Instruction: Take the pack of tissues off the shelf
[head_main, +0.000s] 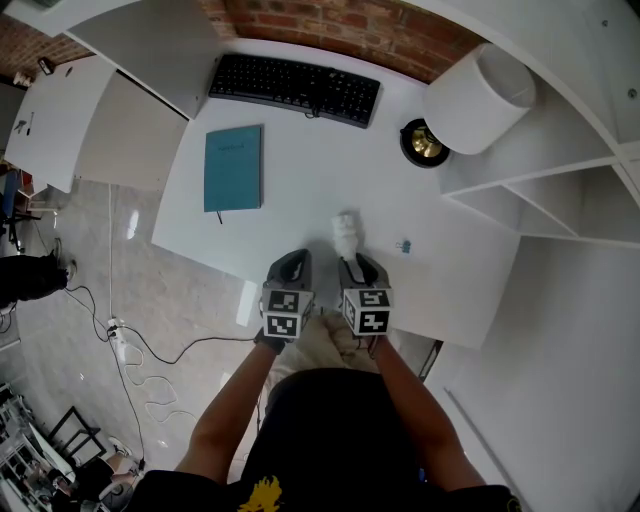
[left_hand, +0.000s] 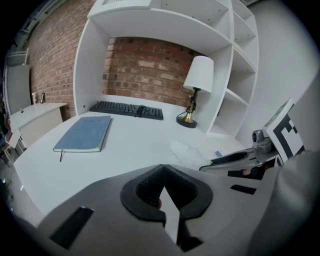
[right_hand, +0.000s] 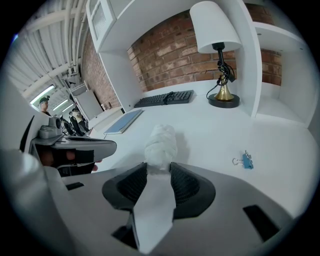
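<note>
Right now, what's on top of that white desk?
A keyboard, a blue notebook, a lamp, a small blue clip and a pack of tissues. The right gripper covers the pack's near end.

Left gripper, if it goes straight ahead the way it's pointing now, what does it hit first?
Probably the bare desk: the left gripper tilts downward, with the notebook left of its line and the pack of tissues right.

The person is wearing a black short-sleeved shirt (head_main: 330, 430) with a yellow print (head_main: 262, 493) and beige trousers (head_main: 322, 342), the grey left tool (head_main: 297, 256) and right tool (head_main: 352, 262) each bearing a black-and-white marker cube.
</note>
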